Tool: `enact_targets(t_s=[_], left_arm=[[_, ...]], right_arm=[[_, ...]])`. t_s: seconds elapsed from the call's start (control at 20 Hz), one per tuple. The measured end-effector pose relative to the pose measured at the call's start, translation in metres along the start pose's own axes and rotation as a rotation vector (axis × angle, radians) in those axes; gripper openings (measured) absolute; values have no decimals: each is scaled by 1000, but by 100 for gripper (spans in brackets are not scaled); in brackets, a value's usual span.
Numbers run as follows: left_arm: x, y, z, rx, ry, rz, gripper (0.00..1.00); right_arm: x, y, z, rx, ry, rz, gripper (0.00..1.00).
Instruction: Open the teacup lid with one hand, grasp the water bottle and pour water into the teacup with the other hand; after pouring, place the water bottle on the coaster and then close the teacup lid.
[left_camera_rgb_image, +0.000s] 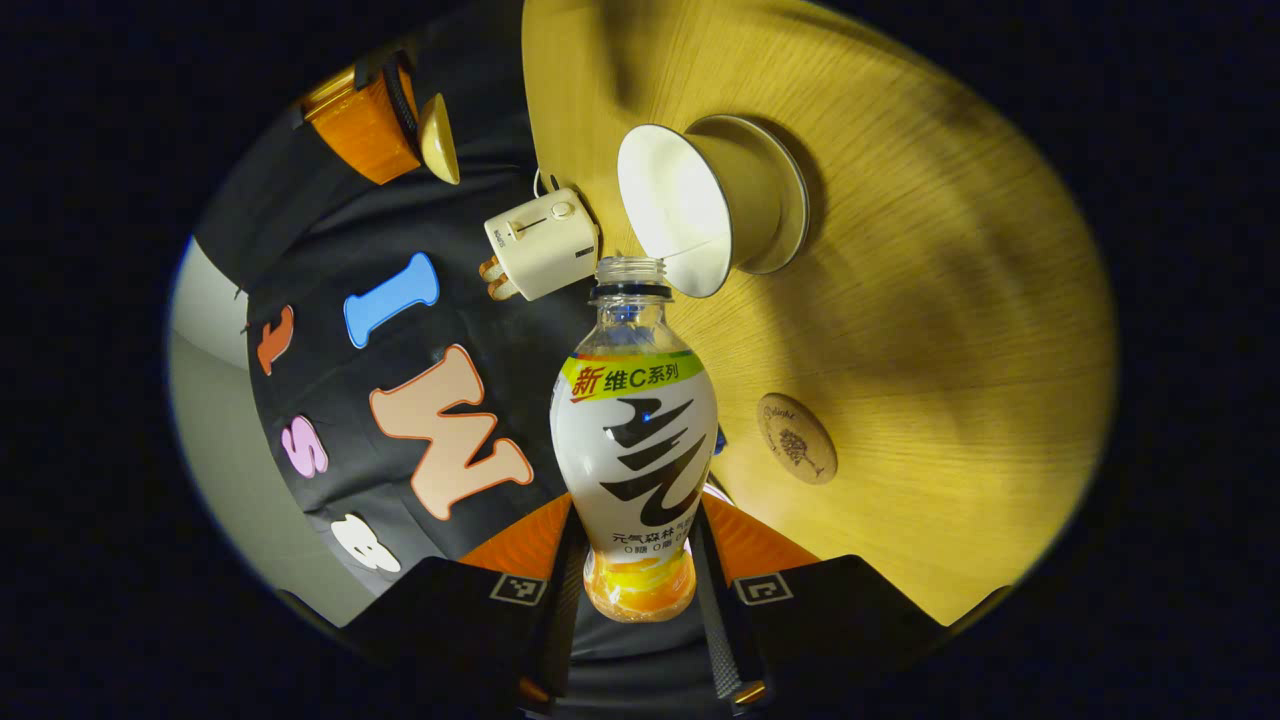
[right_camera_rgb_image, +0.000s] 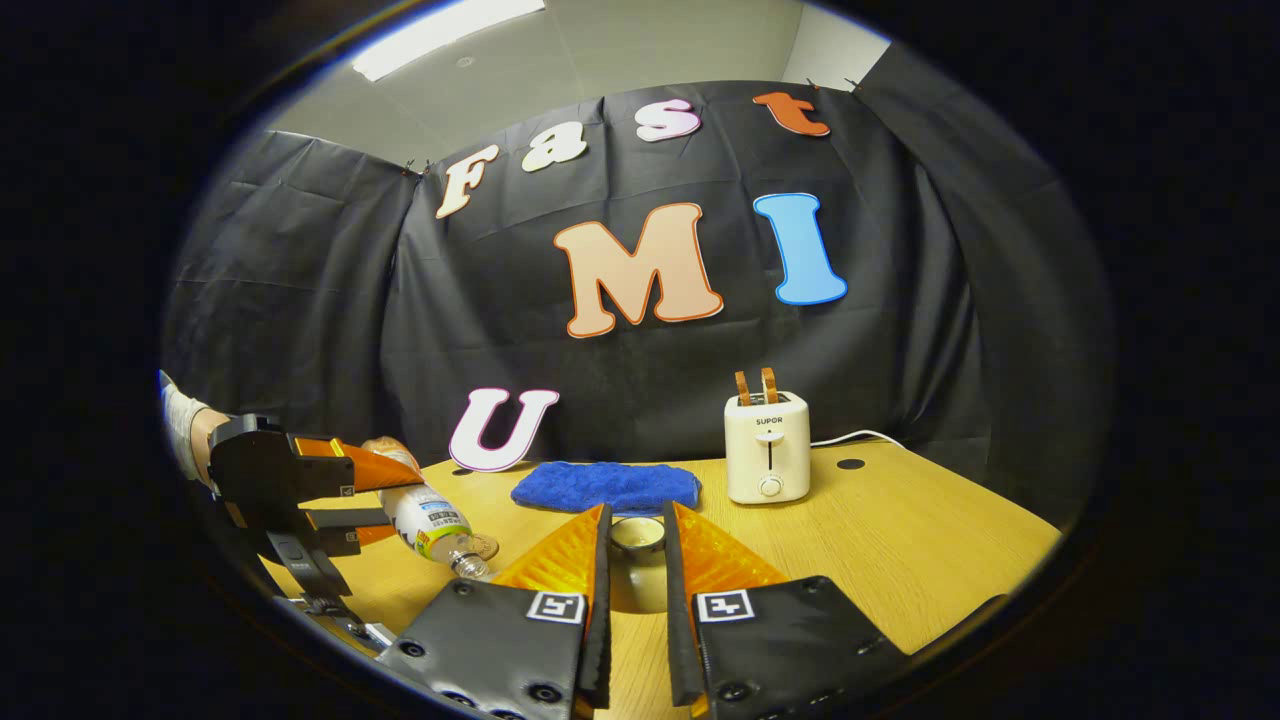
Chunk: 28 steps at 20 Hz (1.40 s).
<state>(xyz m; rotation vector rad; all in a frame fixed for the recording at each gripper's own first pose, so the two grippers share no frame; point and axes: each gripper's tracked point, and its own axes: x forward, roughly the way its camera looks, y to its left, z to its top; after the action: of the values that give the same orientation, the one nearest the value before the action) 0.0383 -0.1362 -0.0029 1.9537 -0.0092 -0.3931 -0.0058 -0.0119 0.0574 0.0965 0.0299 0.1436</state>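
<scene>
- Left tool (left_camera_rgb_image: 640, 600) is clenched on the water bottle (left_camera_rgb_image: 636, 440), both fingers pressing its lower body; the bottle is uncapped and tilted, its mouth touching or just over the rim of the open teacup (left_camera_rgb_image: 690, 205).
- Coaster (left_camera_rgb_image: 796, 438) lies bare on the wooden surface (left_camera_rgb_image: 950, 300), near the bottle and apart from the teacup.
- Right tool (right_camera_rgb_image: 638, 560) grips the teacup lid (right_camera_rgb_image: 637, 535) between its fingers, held above the surface.
- Blue cloth (right_camera_rgb_image: 606, 486) lies behind, with a toaster (right_camera_rgb_image: 768, 446) to its right.
</scene>
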Motion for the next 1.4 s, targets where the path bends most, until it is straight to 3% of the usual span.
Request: enact_targets(t_s=[0.6, 0.65, 1.4], left_arm=[[2, -36, 12, -468, -61, -93, 51], [2, -36, 11, -525, -68, -95, 54], [-9, -2, -9, -1272, -116, -28, 52]], right_arm=[[1, 12, -5, -6, 10, 25, 27], [1, 13, -5, -7, 10, 26, 27], [2, 37, -12, -26, 24, 74, 26]])
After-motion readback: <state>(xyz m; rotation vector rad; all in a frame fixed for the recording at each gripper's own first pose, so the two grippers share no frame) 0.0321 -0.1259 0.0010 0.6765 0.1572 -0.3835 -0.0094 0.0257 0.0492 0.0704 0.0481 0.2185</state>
